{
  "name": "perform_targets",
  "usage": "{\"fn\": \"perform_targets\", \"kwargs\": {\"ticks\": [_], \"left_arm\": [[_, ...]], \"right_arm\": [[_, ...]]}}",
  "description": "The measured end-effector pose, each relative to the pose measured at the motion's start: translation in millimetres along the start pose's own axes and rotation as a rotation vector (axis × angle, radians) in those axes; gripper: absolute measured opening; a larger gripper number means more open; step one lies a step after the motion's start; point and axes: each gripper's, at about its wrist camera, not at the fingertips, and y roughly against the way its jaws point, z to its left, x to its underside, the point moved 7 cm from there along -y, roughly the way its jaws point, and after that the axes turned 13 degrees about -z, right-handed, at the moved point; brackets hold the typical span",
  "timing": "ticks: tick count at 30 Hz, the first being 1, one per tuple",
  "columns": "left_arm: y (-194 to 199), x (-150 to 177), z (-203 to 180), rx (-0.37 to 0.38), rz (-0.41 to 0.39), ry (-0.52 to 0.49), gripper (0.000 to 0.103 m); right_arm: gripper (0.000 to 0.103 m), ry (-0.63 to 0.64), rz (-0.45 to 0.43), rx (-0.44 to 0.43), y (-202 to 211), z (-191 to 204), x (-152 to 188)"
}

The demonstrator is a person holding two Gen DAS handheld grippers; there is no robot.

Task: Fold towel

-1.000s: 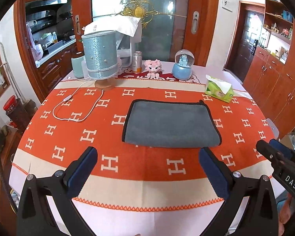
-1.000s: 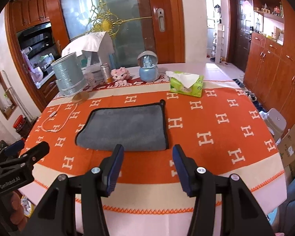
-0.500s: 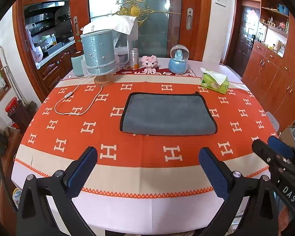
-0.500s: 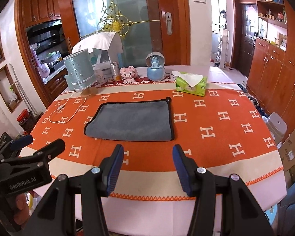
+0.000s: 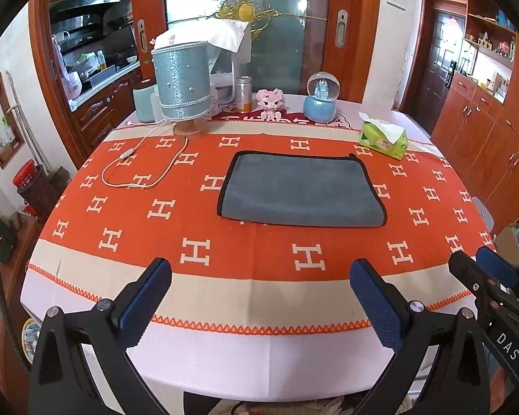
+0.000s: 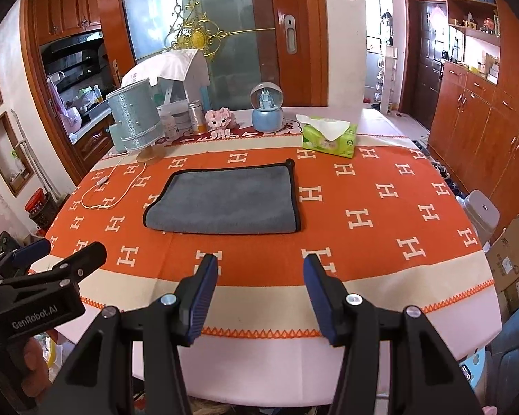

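A grey towel (image 5: 301, 190) with a black hem lies folded flat in the middle of the orange tablecloth (image 5: 155, 235); it also shows in the right wrist view (image 6: 225, 200). My left gripper (image 5: 259, 287) is open and empty, held off the table's near edge, well short of the towel. My right gripper (image 6: 259, 280) is open and empty, also back at the near edge. The right gripper shows at the lower right of the left wrist view (image 5: 481, 273); the left gripper shows at the lower left of the right wrist view (image 6: 52, 259).
At the table's far side stand a lamp with a blue shade (image 5: 181, 83), its white cord (image 5: 138, 173), a can (image 5: 244, 95), a pink toy (image 5: 270, 102), a snow globe (image 5: 320, 98) and a green tissue pack (image 5: 384, 138). Wooden cabinets (image 5: 484, 131) line the right wall.
Both grippers have pulled back and up from the table toward its near edge, so the towel looks smaller and farther away. Both stay open and the towel has not moved.
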Motion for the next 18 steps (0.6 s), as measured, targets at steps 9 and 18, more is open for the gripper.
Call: {"fn": "perform_targets", "kwargs": {"ticks": [9, 18], "left_arm": [[7.3, 1.3, -7.8, 0.008, -0.006, -0.025, 0.102], [10.3, -0.4, -10.0, 0.008, -0.015, -0.027, 0.102]], "right_arm": [[0.052, -0.01, 0.015, 0.009, 3.2, -1.4, 3.6], [0.052, -0.014, 0.019, 0.009, 4.3, -1.6, 3.8]]}}
